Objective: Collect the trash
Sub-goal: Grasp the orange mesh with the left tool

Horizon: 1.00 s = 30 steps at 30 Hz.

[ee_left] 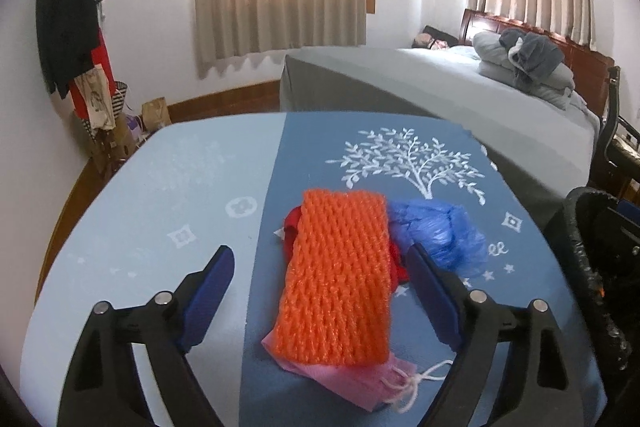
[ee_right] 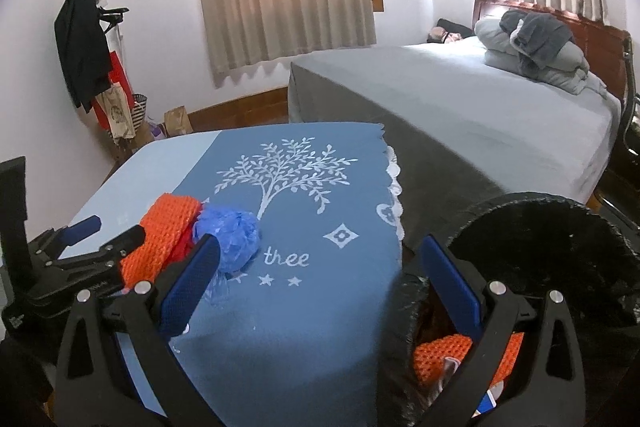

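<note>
While both fingers gape empty, orange net (ee_left: 336, 279) lies mid-table (ee_left: 160, 195), bin (ee_right: 540, 247) beside its edge.

2 wrist views look down close, sharing the blue tablecloth (ee_left: 168, 187).

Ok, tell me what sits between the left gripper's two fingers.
In the left wrist view, the orange foam net lies between the open fingers, on a pink bag; neither finger presses on it.

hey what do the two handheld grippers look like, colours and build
The left gripper and right gripper look alike: black plastic frames with triangular cutouts, round silver pivot bolts, and flat fingers faced with textured blue pads. No cables or sleeves are visible.
</note>
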{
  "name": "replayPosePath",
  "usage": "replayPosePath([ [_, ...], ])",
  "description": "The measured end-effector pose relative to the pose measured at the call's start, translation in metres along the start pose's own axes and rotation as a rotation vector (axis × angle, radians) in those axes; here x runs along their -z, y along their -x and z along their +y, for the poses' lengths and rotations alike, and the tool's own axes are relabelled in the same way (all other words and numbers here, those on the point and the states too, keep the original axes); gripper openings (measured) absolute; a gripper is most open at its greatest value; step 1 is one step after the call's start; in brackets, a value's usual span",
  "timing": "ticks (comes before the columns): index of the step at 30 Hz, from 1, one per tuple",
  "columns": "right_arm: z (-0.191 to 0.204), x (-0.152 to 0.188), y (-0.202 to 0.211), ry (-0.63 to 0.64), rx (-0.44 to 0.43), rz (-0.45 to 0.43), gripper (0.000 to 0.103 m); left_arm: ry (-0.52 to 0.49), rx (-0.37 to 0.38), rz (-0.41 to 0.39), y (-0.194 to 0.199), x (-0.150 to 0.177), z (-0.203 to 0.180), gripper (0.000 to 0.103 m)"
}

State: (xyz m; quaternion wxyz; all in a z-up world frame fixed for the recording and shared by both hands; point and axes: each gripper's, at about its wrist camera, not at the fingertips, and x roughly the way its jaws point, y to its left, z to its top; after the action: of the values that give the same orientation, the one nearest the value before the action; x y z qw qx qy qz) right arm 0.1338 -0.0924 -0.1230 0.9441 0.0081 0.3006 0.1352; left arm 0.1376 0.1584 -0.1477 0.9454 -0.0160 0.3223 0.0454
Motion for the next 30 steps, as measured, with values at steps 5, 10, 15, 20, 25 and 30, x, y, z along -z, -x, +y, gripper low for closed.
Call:
replayPosePath([
  [5, 0.004, 0.0, -0.011, 0.009, -0.006, 0.015, 0.098, 0.001, 0.008, 0.032, -0.015, 0.002, 0.002, 0.083],
  [10, 0.006, 0.0, -0.019, 0.007, -0.012, 0.027, 0.098, 0.001, 0.031, 0.072, -0.027, 0.004, 0.001, 0.077],
  [15, 0.009, 0.0, -0.024, 0.011, -0.017, 0.039, 0.098, -0.007, 0.085, 0.124, -0.037, 0.005, 0.0, 0.062],
  [20, 0.01, -0.001, -0.027, 0.014, -0.021, 0.041, 0.098, 0.003, 0.096, 0.135, -0.036, 0.006, -0.001, 0.041],
  [25, 0.013, -0.003, -0.027, 0.014, -0.025, 0.038, 0.098, 0.02, 0.1, 0.1, -0.026, 0.003, 0.002, 0.023],
  [30, 0.018, -0.006, -0.028, 0.017, -0.033, 0.036, 0.098, 0.04, 0.099, 0.045, -0.011, -0.007, 0.009, 0.012],
])
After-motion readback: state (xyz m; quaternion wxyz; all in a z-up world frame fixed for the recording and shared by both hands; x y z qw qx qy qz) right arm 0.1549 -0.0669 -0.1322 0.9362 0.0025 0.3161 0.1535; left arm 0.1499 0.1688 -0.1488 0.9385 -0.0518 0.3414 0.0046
